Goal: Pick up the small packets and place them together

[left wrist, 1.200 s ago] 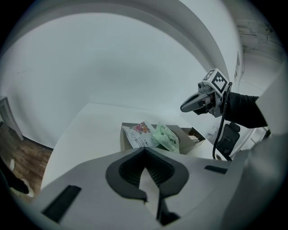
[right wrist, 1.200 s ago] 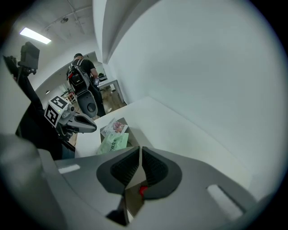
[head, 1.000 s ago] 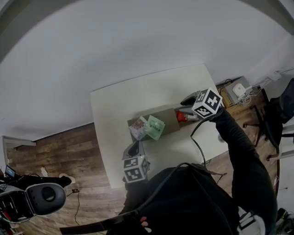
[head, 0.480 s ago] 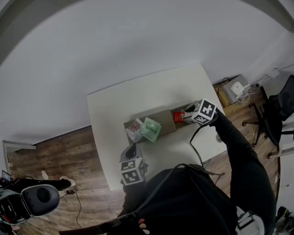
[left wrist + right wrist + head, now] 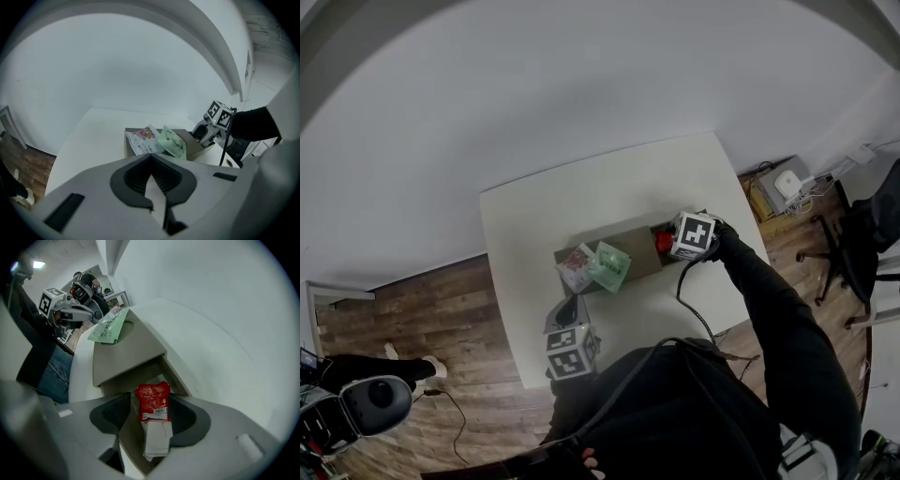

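Red packet (image 5: 153, 401) loose between the just-opened jaws of the right claw (image 5: 151, 398), inside the cardboard box (image 5: 126, 352); left claw (image 5: 151, 157) closed.

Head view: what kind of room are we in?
Probably an office or lab workroom: a white table on a wood-plank floor, a wheeled office chair at the right, and cabled electronics on the floor by the wall.

The room looked like a plain office or small lab. A bare white surface (image 5: 534, 225) stood on a wood-plank floor (image 5: 441, 300), close against blank white walls (image 5: 581, 84). To one side was a black swivel chair (image 5: 862, 244) on castors. Near it, a small white device (image 5: 787, 183) sat among trailing cables (image 5: 825, 173) by the wall.
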A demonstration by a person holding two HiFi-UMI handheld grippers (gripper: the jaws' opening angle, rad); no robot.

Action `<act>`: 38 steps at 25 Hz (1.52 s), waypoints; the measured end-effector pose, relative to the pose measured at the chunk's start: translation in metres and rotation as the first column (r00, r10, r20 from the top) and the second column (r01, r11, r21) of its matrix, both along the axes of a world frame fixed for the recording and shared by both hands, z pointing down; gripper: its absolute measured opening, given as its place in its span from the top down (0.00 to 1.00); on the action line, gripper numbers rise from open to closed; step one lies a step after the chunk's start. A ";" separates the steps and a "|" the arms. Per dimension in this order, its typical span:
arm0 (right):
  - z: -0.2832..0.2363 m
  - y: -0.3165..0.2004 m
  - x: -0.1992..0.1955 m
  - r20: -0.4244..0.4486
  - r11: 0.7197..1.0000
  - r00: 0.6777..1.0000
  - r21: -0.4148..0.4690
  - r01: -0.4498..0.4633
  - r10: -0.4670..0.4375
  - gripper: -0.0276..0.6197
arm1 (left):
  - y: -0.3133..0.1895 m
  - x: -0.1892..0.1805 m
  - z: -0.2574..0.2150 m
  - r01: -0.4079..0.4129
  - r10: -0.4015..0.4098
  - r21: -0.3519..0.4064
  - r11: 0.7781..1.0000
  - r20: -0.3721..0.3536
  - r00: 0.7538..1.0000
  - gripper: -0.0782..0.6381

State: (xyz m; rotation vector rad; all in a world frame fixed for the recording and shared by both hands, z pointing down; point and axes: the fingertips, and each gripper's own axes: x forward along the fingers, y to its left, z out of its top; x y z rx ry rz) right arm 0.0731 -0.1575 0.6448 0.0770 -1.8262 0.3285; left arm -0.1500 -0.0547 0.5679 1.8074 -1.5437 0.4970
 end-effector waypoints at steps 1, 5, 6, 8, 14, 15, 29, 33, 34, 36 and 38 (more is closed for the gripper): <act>0.002 0.002 0.000 -0.017 1.000 1.000 -0.005 0.011 -0.011 0.62 | 0.000 0.000 0.000 0.001 -0.001 0.000 1.000 0.000 1.000 0.89; 0.009 0.002 0.002 -0.056 1.000 0.998 0.013 0.016 -0.015 0.62 | -0.001 0.000 0.001 0.001 -0.001 -0.002 1.000 -0.004 1.000 0.89; 0.009 0.001 0.003 -0.063 1.000 0.998 0.024 0.013 -0.011 0.62 | 0.000 0.000 0.001 0.001 -0.001 -0.003 1.000 -0.004 1.000 0.89; 0.012 0.000 0.004 -0.076 0.999 0.997 0.040 0.011 -0.008 0.63 | 0.000 0.000 0.001 0.000 0.000 -0.005 1.000 -0.005 1.000 0.89; 0.015 0.003 0.006 -0.093 0.999 0.996 0.036 -0.001 0.005 0.65 | 0.002 -0.001 0.002 0.004 -0.004 -0.003 1.000 -0.007 1.000 0.89; 0.015 0.002 0.006 -0.095 0.999 0.995 0.041 -0.001 0.005 0.66 | 0.002 -0.001 0.002 0.005 -0.005 -0.004 1.000 -0.007 1.000 0.89; 0.001 -0.014 0.015 -0.062 0.993 0.996 0.095 -0.064 0.070 0.90 | 0.001 -0.001 0.000 0.006 -0.006 -0.001 1.000 -0.007 1.000 0.89; -0.006 -0.019 0.014 -0.006 0.990 0.999 0.131 -0.053 0.054 0.91 | 0.001 -0.003 0.001 0.008 -0.008 0.000 1.000 -0.006 1.000 0.89; -0.011 -0.019 0.016 -0.006 0.989 0.998 0.135 -0.053 0.055 0.91 | 0.000 -0.003 0.001 0.008 -0.008 0.001 1.000 -0.005 1.000 0.89; -0.023 -0.015 0.020 -0.006 0.989 0.998 0.141 -0.055 0.056 0.91 | 0.001 -0.003 0.000 0.006 -0.006 0.003 1.000 -0.006 1.000 0.89; -0.037 -0.012 0.022 0.003 0.987 0.999 0.154 -0.049 0.050 0.91 | 0.001 -0.002 0.000 0.002 -0.002 0.004 1.000 -0.010 1.000 0.89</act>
